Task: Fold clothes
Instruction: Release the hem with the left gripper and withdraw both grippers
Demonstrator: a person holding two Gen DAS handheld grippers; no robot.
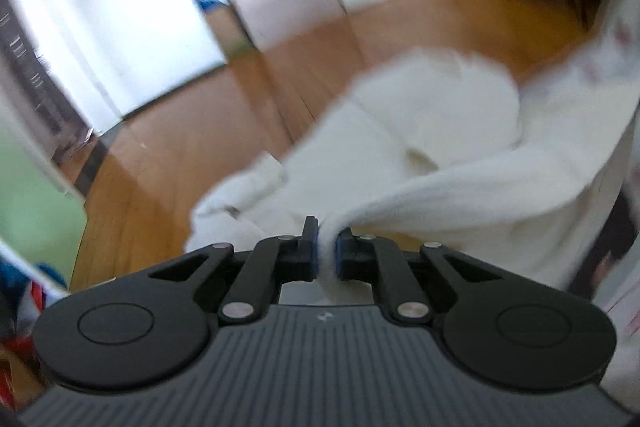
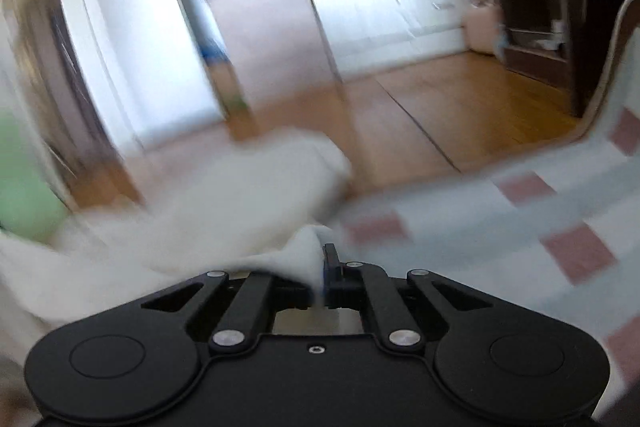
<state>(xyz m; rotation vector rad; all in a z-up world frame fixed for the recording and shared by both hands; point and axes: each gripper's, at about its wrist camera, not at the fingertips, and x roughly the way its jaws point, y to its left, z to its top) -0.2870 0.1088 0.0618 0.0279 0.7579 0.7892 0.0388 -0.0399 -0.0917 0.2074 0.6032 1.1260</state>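
Nearest the lens in the left wrist view, the left gripper (image 1: pixel 328 247) has its jaws clamped on a bunched edge of a white fleecy garment (image 1: pixel 420 131), the cloth pinched between the blue pads and running up and away to the right. In the right wrist view the right gripper (image 2: pixel 320 275) is likewise closed on a fold of the same white garment (image 2: pixel 240 195), which drapes over its left finger and trails off to the left. The garment hangs and sags between the two grips, held up above the wooden floor (image 1: pixel 168 167) and, on the right, above a pale cloth with pink squares (image 2: pixel 540 227) that seems to cover the working surface; the blur makes it hard to say whether any of the garment touches it. As for progress, the folding looks to be at an early stage: the garment is picked up by two points and bunched, with no flat, squared fold visible anywhere in either view. What is done, by this reading, is the pick-up; what is left is spreading it out flat, making the folds and setting it down. Coloured fabric (image 1: pixel 24 287) at the lower left edge of the left view may be more laundry waiting, though it is too blurred to be sure.
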